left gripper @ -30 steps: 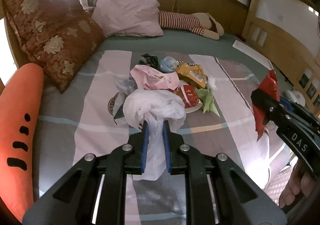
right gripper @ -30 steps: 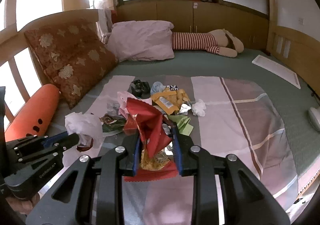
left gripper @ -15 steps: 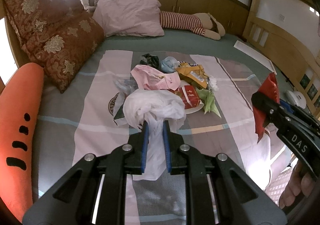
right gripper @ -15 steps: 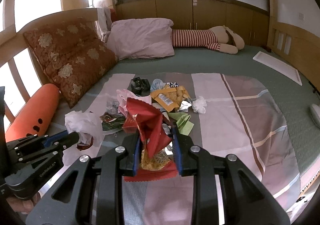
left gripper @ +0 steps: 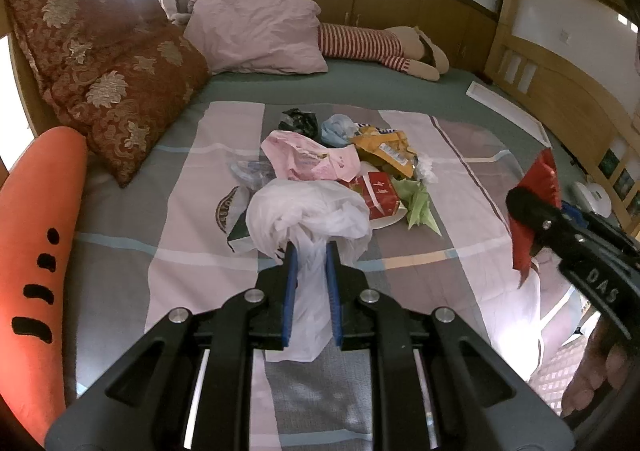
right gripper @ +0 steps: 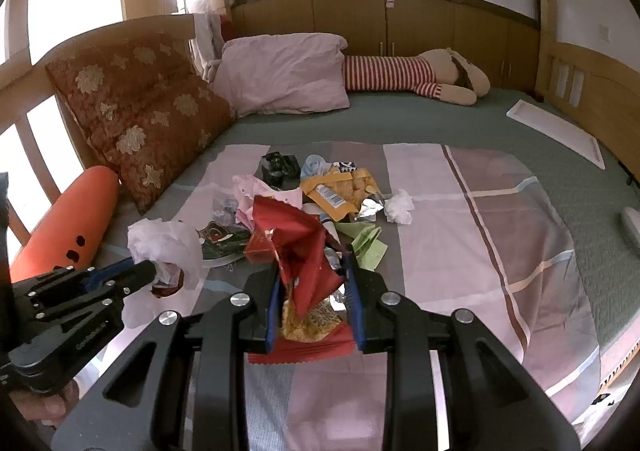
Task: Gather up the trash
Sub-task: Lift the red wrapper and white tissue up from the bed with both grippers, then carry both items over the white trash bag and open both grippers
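A wide bed with a grey-green sheet (right gripper: 400, 123) fills both views. A plaid bedspread in pink, grey and mauve panels (right gripper: 480, 235) covers its near half. Against the left rail lean a dark red brocade cushion with gold flowers (right gripper: 140, 111) and a long orange bolster with black marks (left gripper: 36, 251). A pale pink pillow (right gripper: 284, 71) and a plush toy in a red-and-white striped top (right gripper: 400, 77) lie along the far side.

A pile of loose trash rests on the middle of the bedspread: a pink plastic bag (left gripper: 308, 161), a yellow snack packet (right gripper: 340, 191), a red carton (left gripper: 378, 191), a green paper scrap (right gripper: 368, 243) and a crumpled white tissue (right gripper: 398, 207).

The left gripper (left gripper: 310, 263) is clenched on a white plastic bag (left gripper: 304, 215), whose bunched top stands above the fingers while its tail hangs between them, in front of the pile. The right gripper (right gripper: 314, 283) grasps a crumpled red foil snack wrapper (right gripper: 300, 247) between its blue pads, lifted clear of the bedspread and just in front of the pile. The two grippers are near each other, side by side.
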Tool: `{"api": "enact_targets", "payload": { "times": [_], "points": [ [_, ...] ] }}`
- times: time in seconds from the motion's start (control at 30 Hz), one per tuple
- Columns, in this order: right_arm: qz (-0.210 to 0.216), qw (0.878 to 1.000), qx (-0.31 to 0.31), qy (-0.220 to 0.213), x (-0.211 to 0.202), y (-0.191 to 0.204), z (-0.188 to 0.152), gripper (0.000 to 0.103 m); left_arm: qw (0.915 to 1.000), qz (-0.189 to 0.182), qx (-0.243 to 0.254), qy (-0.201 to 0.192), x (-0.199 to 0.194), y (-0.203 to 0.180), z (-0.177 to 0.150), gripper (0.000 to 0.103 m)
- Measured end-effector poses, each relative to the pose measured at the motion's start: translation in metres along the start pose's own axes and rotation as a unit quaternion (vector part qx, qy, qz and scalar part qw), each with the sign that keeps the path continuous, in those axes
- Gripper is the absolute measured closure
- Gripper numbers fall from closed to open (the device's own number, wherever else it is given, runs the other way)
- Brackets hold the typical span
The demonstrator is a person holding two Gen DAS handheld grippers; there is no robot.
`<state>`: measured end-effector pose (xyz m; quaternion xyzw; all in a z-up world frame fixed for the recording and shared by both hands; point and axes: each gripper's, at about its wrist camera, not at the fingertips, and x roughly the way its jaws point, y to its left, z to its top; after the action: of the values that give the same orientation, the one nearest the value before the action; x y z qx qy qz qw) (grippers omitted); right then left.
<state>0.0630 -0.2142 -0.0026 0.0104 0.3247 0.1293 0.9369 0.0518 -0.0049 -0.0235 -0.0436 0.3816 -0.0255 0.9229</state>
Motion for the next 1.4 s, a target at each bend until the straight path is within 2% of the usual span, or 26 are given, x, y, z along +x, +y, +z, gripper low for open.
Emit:
{"api": "enact_targets", "payload": {
  "times": [0.13, 0.27, 0.43, 0.53, 0.6, 0.63, 0.67, 0.7, 0.77, 0.8, 0.9, 0.97, 1.0, 1.03, 1.07, 1.1, 1.13, 1.17, 1.23, 1.3, 1.4],
  "points": [
    [-0.004, 1.000, 0.014, -0.016, -0.026, -0.019, 0.001, 0.075, 0.9998, -0.019, 0.005, -0.001, 0.000, -0.005, -0.001, 0.088],
    [-0.012, 0.998, 0.048, -0.049, -0.088, -0.058, -0.021, 0.075, 0.9987, -0.046, 0.021, -0.001, -0.001, -0.019, -0.005, 0.088],
    [-0.103, 0.990, 0.081, -0.055, -0.172, -0.136, -0.081, 0.075, 0.9945, -0.084, 0.063, 0.004, -0.008, -0.047, -0.018, 0.088],
    [-0.173, 0.977, 0.118, -0.034, -0.217, -0.192, -0.130, 0.074, 0.9900, -0.107, 0.092, 0.007, -0.014, -0.073, -0.026, 0.088],
    [-0.201, 0.970, 0.136, -0.017, -0.230, -0.215, -0.156, 0.074, 0.9842, -0.140, 0.106, 0.021, -0.020, -0.097, -0.032, 0.088],
    [-0.209, 0.966, 0.151, -0.004, -0.235, -0.230, -0.172, 0.073, 0.9787, -0.163, 0.121, 0.027, -0.025, -0.118, -0.035, 0.088],
    [-0.208, 0.965, 0.160, 0.006, -0.236, -0.237, -0.182, 0.064, 0.9742, -0.178, 0.136, 0.029, -0.030, -0.135, -0.039, 0.088],
    [-0.202, 0.964, 0.171, 0.019, -0.236, -0.247, -0.193, 0.051, 0.9688, -0.193, 0.152, 0.031, -0.037, -0.153, -0.043, 0.088],
    [-0.213, 0.957, 0.193, 0.025, -0.241, -0.261, -0.207, 0.039, 0.9531, -0.235, 0.186, 0.040, -0.053, -0.205, -0.053, 0.088],
    [-0.225, 0.952, 0.209, 0.011, -0.252, -0.270, -0.211, 0.039, 0.9472, -0.250, 0.196, 0.045, -0.059, -0.223, -0.056, 0.088],
    [-0.246, 0.938, 0.238, -0.051, -0.289, -0.278, -0.205, 0.032, 0.9174, -0.304, 0.248, 0.066, -0.082, -0.304, -0.076, 0.088],
    [-0.260, 0.927, 0.251, -0.097, -0.316, -0.281, -0.198, 0.032, 0.9005, -0.331, 0.272, 0.076, -0.095, -0.343, -0.090, 0.088],
    [-0.263, 0.923, 0.254, -0.119, -0.332, -0.282, -0.196, 0.032, 0.8883, -0.347, 0.289, 0.083, -0.100, -0.370, -0.101, 0.087],
    [-0.265, 0.920, 0.254, -0.136, -0.341, -0.280, -0.190, 0.032, 0.8817, -0.355, 0.299, 0.088, -0.101, -0.386, -0.109, 0.087],
    [-0.268, 0.916, 0.251, -0.161, -0.354, -0.275, -0.183, 0.032, 0.8764, -0.360, 0.305, 0.095, -0.099, -0.401, -0.115, 0.074],
    [-0.268, 0.915, 0.247, -0.173, -0.360, -0.272, -0.179, 0.031, 0.8715, -0.368, 0.306, 0.108, -0.096, -0.414, -0.120, 0.041],
    [-0.268, 0.915, 0.241, -0.181, -0.362, -0.271, -0.174, 0.029, 0.8700, -0.374, 0.298, 0.121, -0.091, -0.425, -0.124, 0.025],
    [-0.266, 0.916, 0.233, -0.188, -0.365, -0.266, -0.169, 0.028, 0.8746, -0.374, 0.284, 0.120, -0.088, -0.429, -0.125, 0.014],
    [-0.262, 0.922, 0.212, -0.190, -0.359, -0.256, -0.159, 0.028, 0.8870, -0.369, 0.253, 0.114, -0.079, -0.420, -0.114, 0.014],
    [-0.253, 0.930, 0.197, -0.179, -0.350, -0.250, -0.153, 0.027, 0.8937, -0.369, 0.231, 0.109, -0.074, -0.400, -0.098, 0.014],
    [-0.222, 0.947, 0.177, -0.152, -0.316, -0.238, -0.141, 0.027, 0.9194, -0.329, 0.206, 0.064, -0.073, -0.349, -0.061, 0.011]
  ]
}}
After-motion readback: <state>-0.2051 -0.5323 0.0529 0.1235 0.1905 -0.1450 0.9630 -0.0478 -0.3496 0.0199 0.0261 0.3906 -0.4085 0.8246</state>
